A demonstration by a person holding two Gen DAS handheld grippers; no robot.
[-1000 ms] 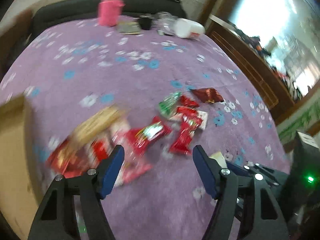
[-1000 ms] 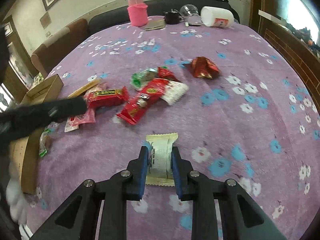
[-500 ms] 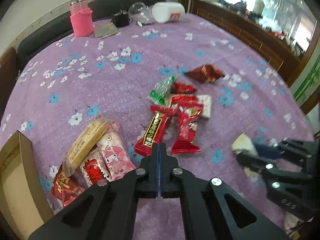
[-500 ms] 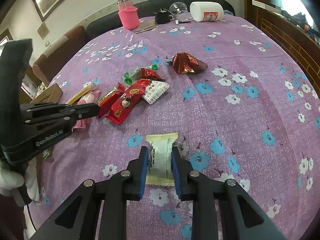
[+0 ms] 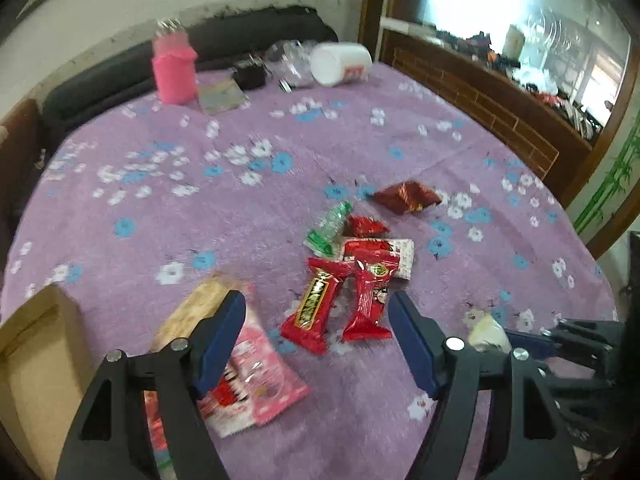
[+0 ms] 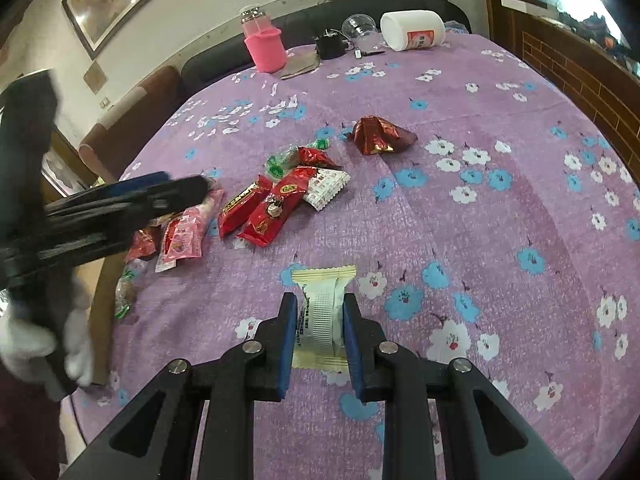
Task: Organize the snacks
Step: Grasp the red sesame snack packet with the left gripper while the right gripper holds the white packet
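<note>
Right claw [image 6: 316, 330] clamped on cream snack packet [image 6: 323, 312].
Left claw [image 5: 314, 338] just opened, jaws apart, empty, above red snacks [image 5: 340, 296] on table [image 5: 200, 216].

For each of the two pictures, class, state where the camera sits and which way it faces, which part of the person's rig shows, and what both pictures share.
Left wrist: rides the left gripper, angled down at the purple tablecloth; its open blue fingers frame two red packets.
Right wrist: rides the right gripper, facing down-table; fingers shut on a cream packet; a white-gloved hand shows at left.
Shared: red packets, pink bottle, each other's gripper.
</note>
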